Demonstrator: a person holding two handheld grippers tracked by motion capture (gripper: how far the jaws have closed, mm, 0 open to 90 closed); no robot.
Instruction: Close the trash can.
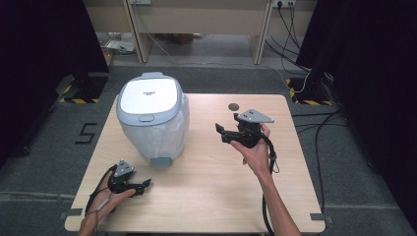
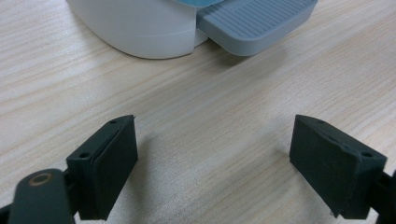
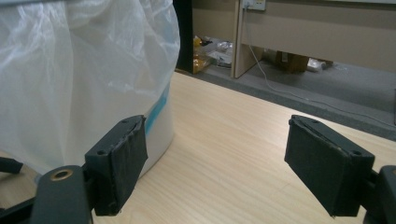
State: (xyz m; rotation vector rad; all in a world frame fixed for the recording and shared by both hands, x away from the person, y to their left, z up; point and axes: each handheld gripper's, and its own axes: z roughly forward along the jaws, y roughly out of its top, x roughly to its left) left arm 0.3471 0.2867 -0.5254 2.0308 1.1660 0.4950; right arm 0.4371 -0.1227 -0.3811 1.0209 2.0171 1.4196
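At the near left corner of the worktop (image 1: 206, 196) we are resting our left tool (image 1: 142, 186) low over the wood, its jaws spread wide with nothing between them and pointing toward the grey pedal (image 2: 254, 23) of the bin just beyond. Farther in and to the right, we are holding our right tool (image 1: 220, 132) raised, jaws spread and empty, aiming left at the pedal bin (image 1: 151, 118), which is standing upright with its lid down at the far left, a white liner bag (image 3: 79, 70) draping over its sides.
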